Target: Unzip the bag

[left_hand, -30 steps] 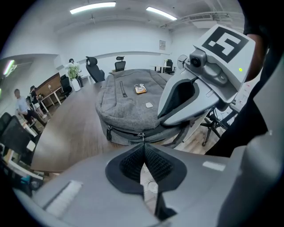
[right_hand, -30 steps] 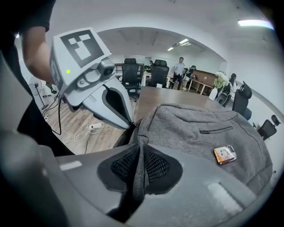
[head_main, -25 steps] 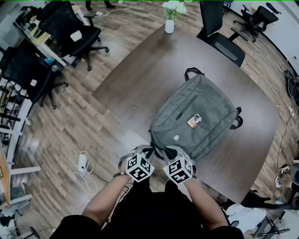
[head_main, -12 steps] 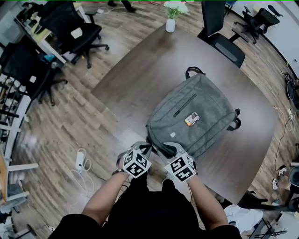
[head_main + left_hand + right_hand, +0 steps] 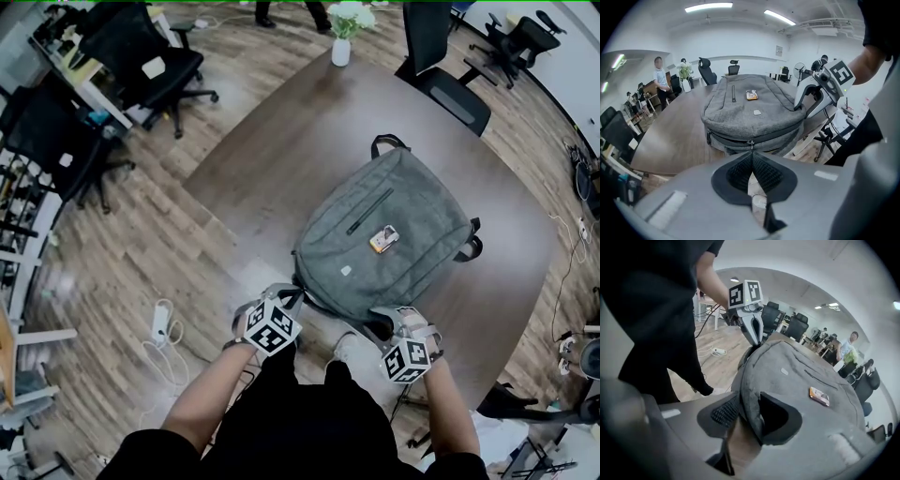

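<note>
The bag (image 5: 394, 225), a grey backpack, lies flat on the dark table (image 5: 281, 159), its near end at the table's edge right in front of me. My left gripper (image 5: 751, 157) is at the left corner of that end. Its pads are pressed together on the small metal zip pull (image 5: 751, 144) that hangs from the zip band round the bag's side. My right gripper (image 5: 749, 404) is along the same edge, at the near right corner. Its jaws have just been opening and stand about half apart, with a fold of the bag's grey rim between them, not clamped. I cannot make out how far the zip is parted between my two grippers.

On the bag's top, nearest me, is a small white label (image 5: 347, 271). Beyond it a small orange and white item (image 5: 384, 240) lies just beside the slanted pocket zip (image 5: 371, 212). A dark strap loop (image 5: 473, 247) sticks out on the right side, and the carry handle (image 5: 387, 142) arches off the far end. At the table's far corner stands a white vase (image 5: 341, 52) of pale flowers, with a black office chair (image 5: 441, 70) near it. To my left, on the wooden floor (image 5: 187, 244), lies a white power strip (image 5: 163, 328) with its cable. In the left gripper view a person (image 5: 660, 77) stands past the table's far end.
</note>
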`<state>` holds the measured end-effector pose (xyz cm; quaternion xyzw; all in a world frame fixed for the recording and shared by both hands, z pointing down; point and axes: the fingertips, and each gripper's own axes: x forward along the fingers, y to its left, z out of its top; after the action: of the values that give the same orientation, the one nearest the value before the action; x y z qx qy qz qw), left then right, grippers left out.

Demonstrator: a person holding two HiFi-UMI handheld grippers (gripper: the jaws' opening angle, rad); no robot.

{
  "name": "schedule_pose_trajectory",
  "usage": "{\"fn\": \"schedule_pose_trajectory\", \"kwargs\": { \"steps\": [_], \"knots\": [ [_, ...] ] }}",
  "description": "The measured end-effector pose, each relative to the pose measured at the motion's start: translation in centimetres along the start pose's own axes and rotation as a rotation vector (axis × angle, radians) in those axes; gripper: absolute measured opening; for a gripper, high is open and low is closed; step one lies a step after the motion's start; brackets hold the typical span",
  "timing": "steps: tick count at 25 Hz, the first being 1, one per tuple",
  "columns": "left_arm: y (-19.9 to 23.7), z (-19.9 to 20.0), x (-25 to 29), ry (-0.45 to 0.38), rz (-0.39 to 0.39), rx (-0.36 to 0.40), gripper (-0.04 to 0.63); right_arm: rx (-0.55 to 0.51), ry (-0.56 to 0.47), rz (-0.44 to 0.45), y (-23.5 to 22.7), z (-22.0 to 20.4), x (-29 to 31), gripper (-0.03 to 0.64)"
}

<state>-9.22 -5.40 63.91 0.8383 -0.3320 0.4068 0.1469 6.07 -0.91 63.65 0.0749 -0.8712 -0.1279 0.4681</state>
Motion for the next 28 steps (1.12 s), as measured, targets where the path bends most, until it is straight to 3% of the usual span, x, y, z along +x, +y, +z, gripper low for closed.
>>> {"fn": "schedule_pose_trajectory", "kwargs": {
  "steps": [3, 9, 19, 28],
  "knots": [
    [0.2, 0.2, 0.0, 0.004, 0.007, 0.013, 0.021, 0.033, -0.007, -0.038, -0.4, 0.2, 0.4, 0.123],
    [-0.2, 0.1, -0.2, 0.033, 0.010, 0.059, 0.021, 0.234, -0.009, -0.090, -0.8, 0.8, 1.6, 0.117],
    [-2.3, 0.4, -0.9, 0.028, 0.014, 0.030, 0.021, 0.438, 0.010, -0.125, -1.9, 3.1, 3.6, 0.115],
    [-3.5, 0.7, -0.6, 0.033, 0.011, -0.040, 0.026, 0.513, 0.007, -0.192, -2.7, 6.1, 5.9, 0.117]
  ]
}}
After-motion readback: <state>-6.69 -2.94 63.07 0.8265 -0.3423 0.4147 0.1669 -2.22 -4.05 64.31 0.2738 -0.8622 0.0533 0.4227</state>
